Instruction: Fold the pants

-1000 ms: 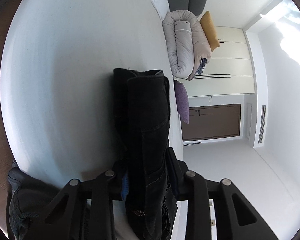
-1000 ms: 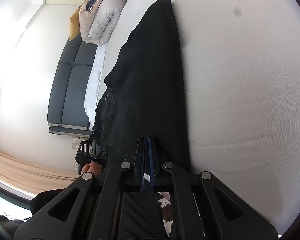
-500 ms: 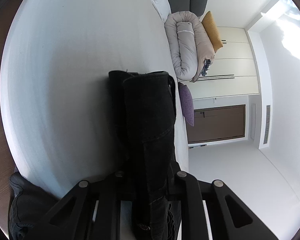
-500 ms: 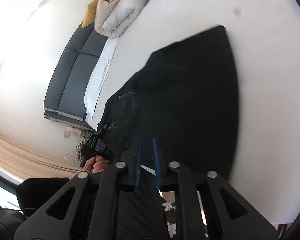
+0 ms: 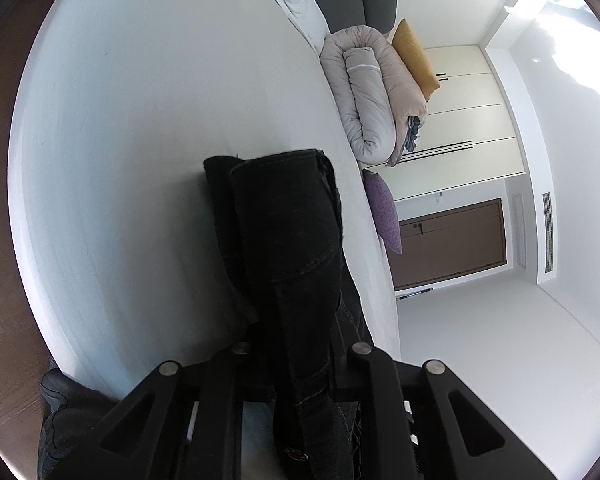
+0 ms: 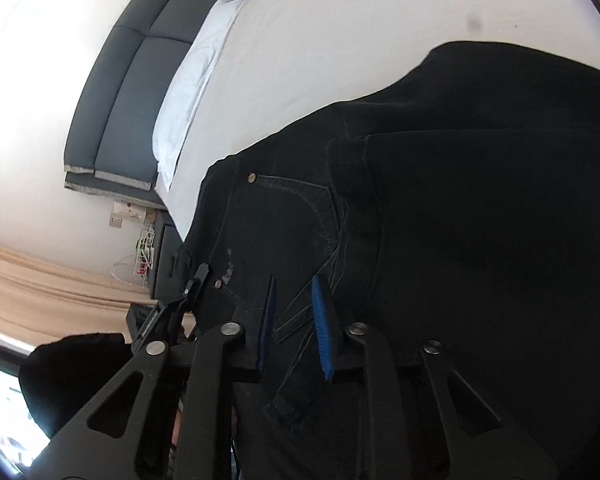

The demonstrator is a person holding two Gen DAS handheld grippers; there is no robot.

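Lying folded on bed (image 5: 148, 128): black pants (image 5: 288, 240)

Bright daylight glares at curved fisheye edges; black pants (image 5: 292, 264) lose detail.

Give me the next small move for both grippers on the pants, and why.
Probably open the left gripper and draw it back. The black pants already lie doubled on the white bed, the right gripper has its blue pads apart over the pocket, and only the left still pinches a bunched fold.
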